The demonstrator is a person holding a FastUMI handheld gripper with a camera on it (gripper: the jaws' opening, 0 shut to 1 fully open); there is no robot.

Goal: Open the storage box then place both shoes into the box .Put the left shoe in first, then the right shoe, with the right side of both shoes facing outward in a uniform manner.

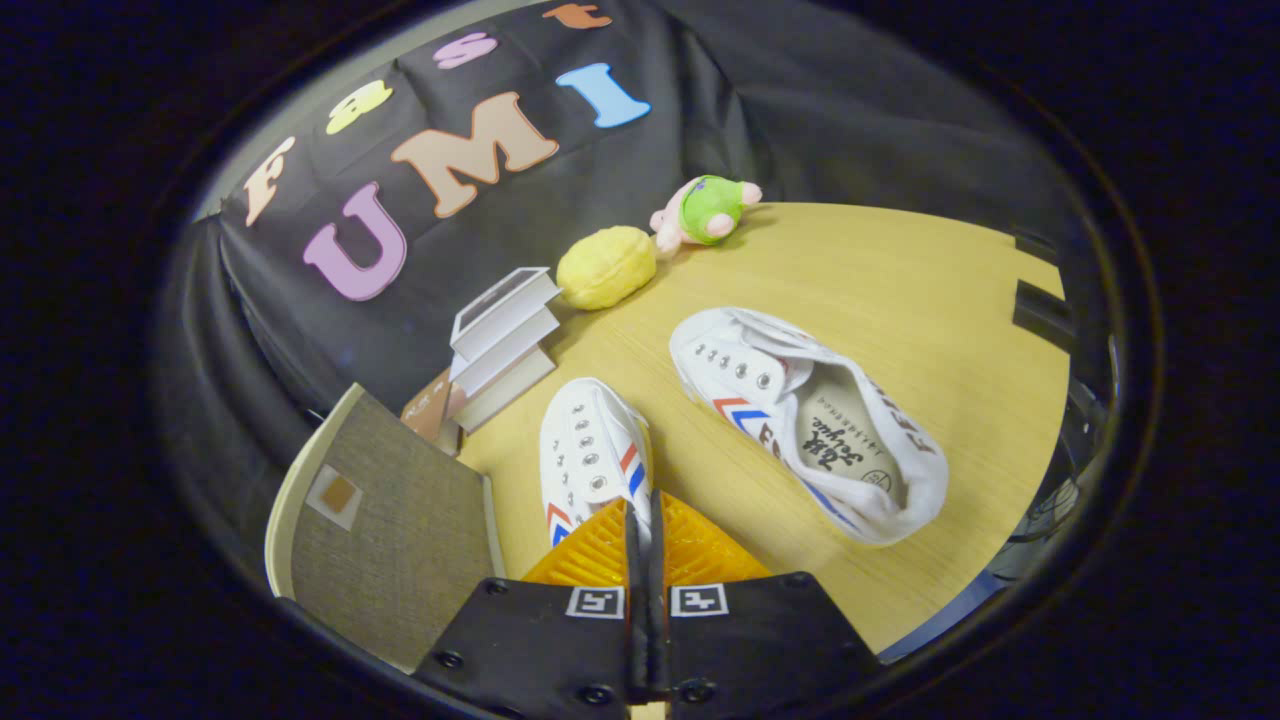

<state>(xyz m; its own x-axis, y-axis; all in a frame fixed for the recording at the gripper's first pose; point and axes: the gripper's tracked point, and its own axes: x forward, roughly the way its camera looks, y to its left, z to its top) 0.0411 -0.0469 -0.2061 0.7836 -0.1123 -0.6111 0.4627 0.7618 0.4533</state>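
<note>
A white sneaker [585, 450] with red and blue stripes points away from me, toe toward the books. My gripper [643, 512] is shut on the thin white rim at its heel end, both fingers pressed together on it. The second white sneaker [800, 400] lies tipped on its side on the wooden table [900, 290], just ahead and to the right of the fingers, its opening and insole facing me. The storage box [400, 540] sits to the left of the fingers; I see a grey fabric panel with a tan patch and a cream rim. Whether the box is open I cannot tell.
A stack of three white books [500, 340] stands beyond the held sneaker, next to the box. Farther back lie a yellow plush [605, 265] and a green and pink plush toy [705, 210]. The table's edge runs close on the right.
</note>
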